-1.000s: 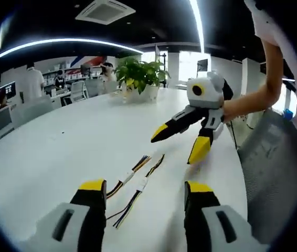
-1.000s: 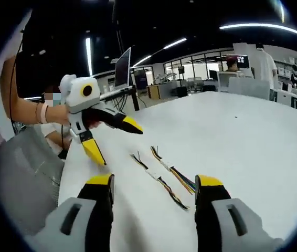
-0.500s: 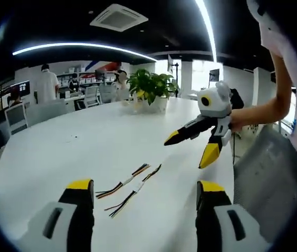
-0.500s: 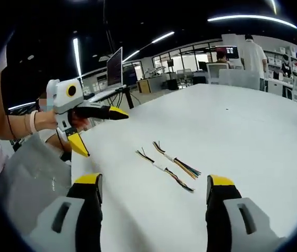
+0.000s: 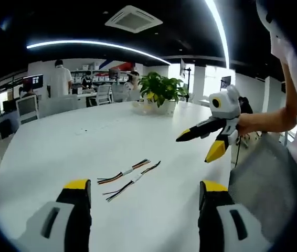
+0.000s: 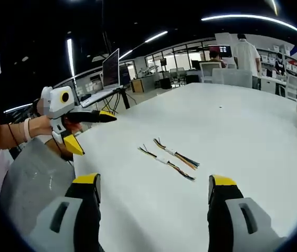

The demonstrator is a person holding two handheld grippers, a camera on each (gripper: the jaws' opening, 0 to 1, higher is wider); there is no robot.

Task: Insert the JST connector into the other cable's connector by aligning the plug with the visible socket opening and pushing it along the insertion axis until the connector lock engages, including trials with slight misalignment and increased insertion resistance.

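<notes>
Two cables (image 5: 129,177) untouched | both hand-held grippers raised, jaws apart

Open office (dark ceiling, strip lights (image 5: 85,44)), white table (image 5: 49,157), potted plant (image 5: 161,89).

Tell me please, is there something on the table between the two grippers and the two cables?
Nothing visible stands in the way. The two cables lie side by side on the bare white table, with open surface between them and the left gripper. The right gripper faces them over bare table too. Both grippers' jaws are open and hold nothing.
</notes>
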